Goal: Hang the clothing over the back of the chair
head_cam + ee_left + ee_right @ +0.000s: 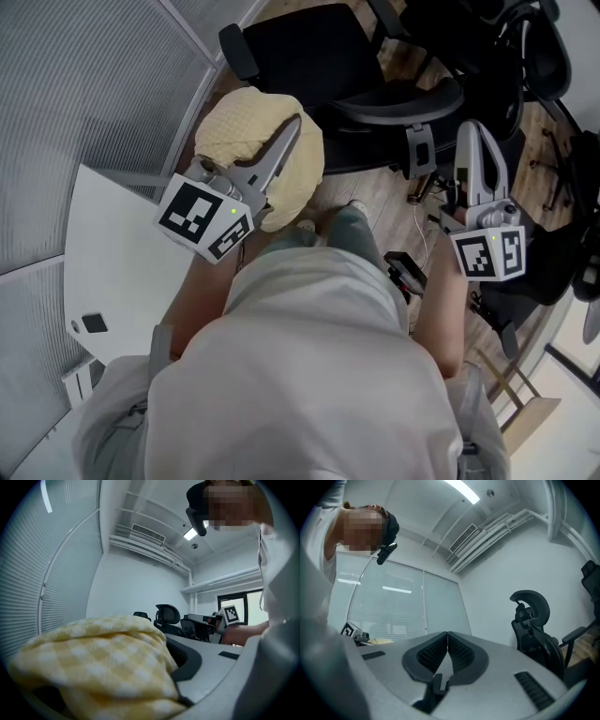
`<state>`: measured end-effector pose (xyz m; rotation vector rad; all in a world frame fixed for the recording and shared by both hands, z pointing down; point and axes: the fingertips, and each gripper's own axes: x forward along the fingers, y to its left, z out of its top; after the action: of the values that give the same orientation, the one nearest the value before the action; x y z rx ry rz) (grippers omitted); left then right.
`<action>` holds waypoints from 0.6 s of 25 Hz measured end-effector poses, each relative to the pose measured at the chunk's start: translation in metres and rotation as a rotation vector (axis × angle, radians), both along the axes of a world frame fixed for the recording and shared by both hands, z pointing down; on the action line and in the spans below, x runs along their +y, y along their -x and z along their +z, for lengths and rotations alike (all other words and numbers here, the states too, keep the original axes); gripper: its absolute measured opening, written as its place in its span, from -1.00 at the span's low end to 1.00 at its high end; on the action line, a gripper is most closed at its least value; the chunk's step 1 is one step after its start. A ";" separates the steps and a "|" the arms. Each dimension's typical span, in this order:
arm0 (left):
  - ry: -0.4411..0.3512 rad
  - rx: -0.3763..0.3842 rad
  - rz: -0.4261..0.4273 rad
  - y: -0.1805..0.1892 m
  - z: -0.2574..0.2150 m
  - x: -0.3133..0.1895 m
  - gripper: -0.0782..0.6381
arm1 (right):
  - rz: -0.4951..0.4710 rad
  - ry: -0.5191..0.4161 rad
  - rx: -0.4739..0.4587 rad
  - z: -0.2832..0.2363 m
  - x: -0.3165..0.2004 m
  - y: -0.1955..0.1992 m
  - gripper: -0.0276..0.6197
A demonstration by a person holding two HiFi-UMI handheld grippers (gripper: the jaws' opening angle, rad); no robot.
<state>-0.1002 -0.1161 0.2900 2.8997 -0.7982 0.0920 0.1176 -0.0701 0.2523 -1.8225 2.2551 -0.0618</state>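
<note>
The left gripper (286, 139) points level, and its jaws are clamped on the clothing (246, 133), a pale yellow checked piece bunched into a soft bundle. The bundle fills the space between the jaws and spills over both sides of them. In the left gripper view the cloth covers one jaw altogether and presses against the dark pad of the other.

The right gripper (475, 141) is held well apart from the left one. It is tipped slightly upward, with its jaws together and nothing between them; the ribbed pads meet in a thin line.

Below and to the outer side of the left jaws is the corner of a white desk (112, 262). A black office chair (314, 56) stands on the wooden floor (380, 192), just past the tips of both pairs of jaws. The clothing is held in the air short of the chair and does not touch it.
</note>
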 end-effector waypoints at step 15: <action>0.008 -0.054 -0.077 -0.057 0.004 -0.009 -0.58 | -0.143 0.012 -0.017 0.003 -0.050 -0.056 -0.85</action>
<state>-0.0437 -0.1254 0.2938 2.8664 -0.9158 0.1659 0.1734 -0.1198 0.2551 -1.6572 2.3747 -0.1167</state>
